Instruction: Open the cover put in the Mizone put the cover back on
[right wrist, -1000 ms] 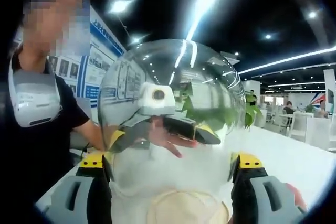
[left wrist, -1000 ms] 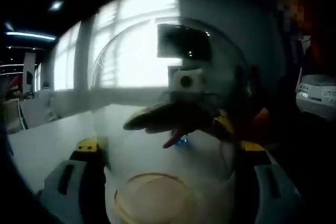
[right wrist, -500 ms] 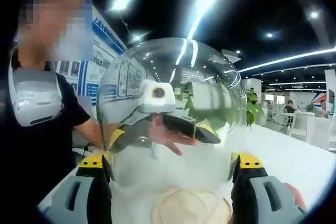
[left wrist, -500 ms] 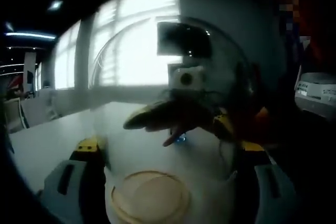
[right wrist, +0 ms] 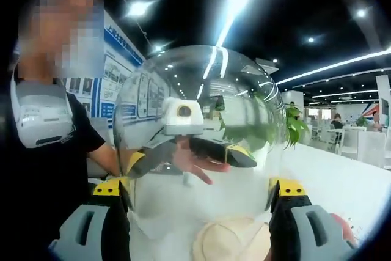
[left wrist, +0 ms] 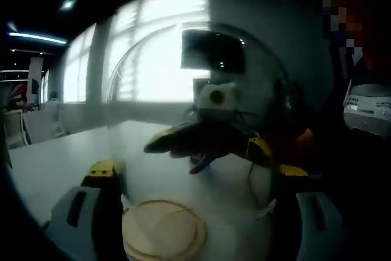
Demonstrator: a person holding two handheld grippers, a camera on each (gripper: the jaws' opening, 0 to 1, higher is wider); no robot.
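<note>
Both grippers are clamped on the clear dome cover (right wrist: 198, 132) from opposite sides, the left gripper (left wrist: 192, 212) and right gripper (right wrist: 198, 212) each with it between their jaws, sharing the load so it stays level. The wooden base (left wrist: 160, 236) sits just below; I can't pick out the Mizone.

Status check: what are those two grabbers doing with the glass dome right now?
Both grippers, left and right, clamp the clear dome cover from opposite sides. Round wooden base sits below. No Mizone bottle in sight. Nothing blocking.
</note>
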